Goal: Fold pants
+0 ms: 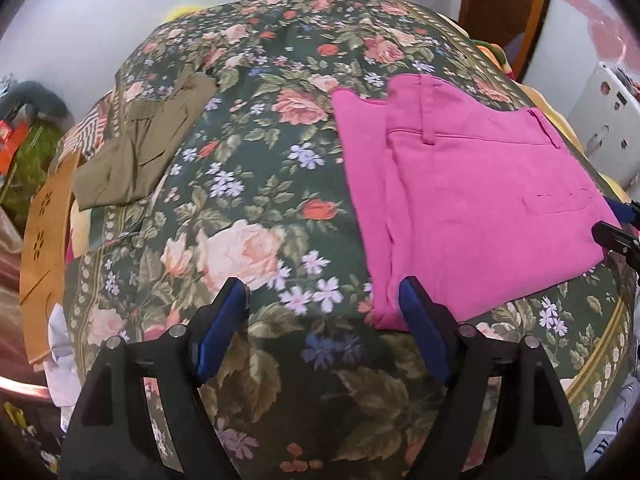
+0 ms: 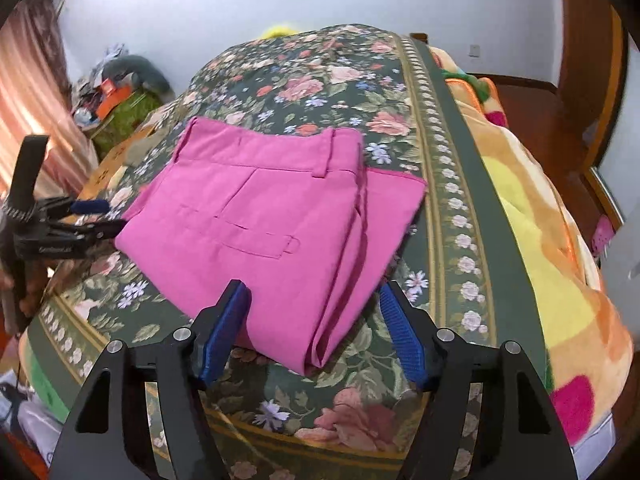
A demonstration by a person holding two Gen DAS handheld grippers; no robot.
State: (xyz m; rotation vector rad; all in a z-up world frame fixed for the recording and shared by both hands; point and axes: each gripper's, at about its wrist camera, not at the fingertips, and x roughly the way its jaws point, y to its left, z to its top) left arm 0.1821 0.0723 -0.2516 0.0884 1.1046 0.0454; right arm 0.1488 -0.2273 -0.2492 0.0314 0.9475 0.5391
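Left wrist view is showing a green floral bedspread [image 1: 256, 184] filling most of the frame, and the folded pink pants [image 1: 476, 200] are lying flat on it in the right half, waistband toward the top. An olive folded garment [image 1: 140, 152] is resting at the left of the frame, well apart from the pants. At the bottom, the left gripper [image 1: 324, 300] is hovering with its blue-padded jaws spread wide and gripping nothing, one pad just over the pants' lower corner. The tips of the other gripper are peeking in at the right edge beside the pants.

In the right wrist view, the pants [image 2: 264, 220] are sitting at the centre of the bedspread [image 2: 456, 184], an orange and yellow blanket [image 2: 552, 240] is hanging along the right side, and the right gripper [image 2: 314, 300] is standing wide apart over the pants' near corner, clasping nothing.
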